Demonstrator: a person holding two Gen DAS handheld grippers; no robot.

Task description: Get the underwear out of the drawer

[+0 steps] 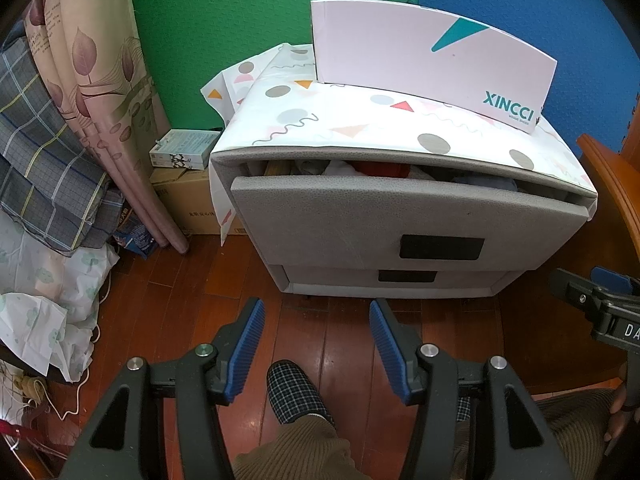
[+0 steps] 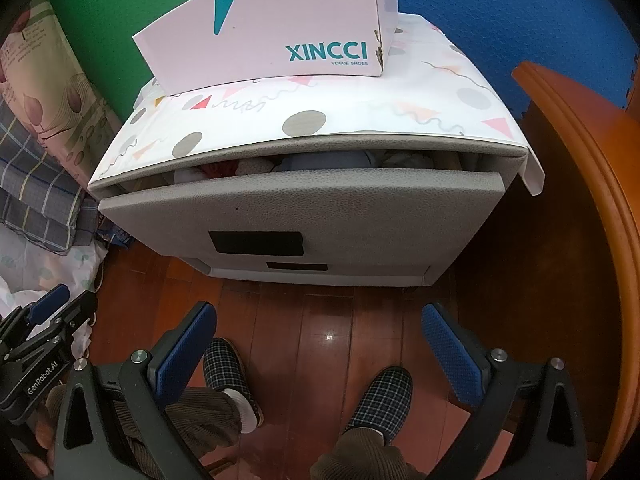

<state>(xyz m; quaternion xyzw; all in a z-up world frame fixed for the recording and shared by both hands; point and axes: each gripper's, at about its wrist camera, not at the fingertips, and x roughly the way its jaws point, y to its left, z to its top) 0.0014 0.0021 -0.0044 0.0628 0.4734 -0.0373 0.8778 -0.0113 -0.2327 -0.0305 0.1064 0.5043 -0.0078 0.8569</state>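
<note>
- Standing back from the grey cabinet (image 1: 400,216), person w/ a gripper in each hand, both aimed down at the floor in front of it; slippered feet (image 2: 380,396) below.
- Left gripper (image 1: 316,344): jaws apart, nothing btwn them. Right gripper (image 2: 320,344): jaws wider apart, also empty.
- Top drawer (image 2: 304,204) at 12 o'clock from both tools, pulled out only a crack; bottom drawer (image 1: 396,280) shut.
- Underwear: can't pick out a single piece. Thru the gap, a jumble of clothes (image 1: 380,170), red, white & blue-ish, sits inside the top drawer, under the cabinet's overhanging top.
- Shoe box (image 2: 272,40) sits on the patterned cloth (image 2: 360,116) on top, at 12 o'clock beyond the drawer.
- Step in hand, I'd say: the very start, approach not yet made, nothing taken.
- Next move prob. calls for opening the drawer further first, since the gap looks too narrow for a gripper; the dark handle patch (image 2: 256,244) is the likely spot. Then reach in from above & pinch one garment w/o dragging the rest.
</note>
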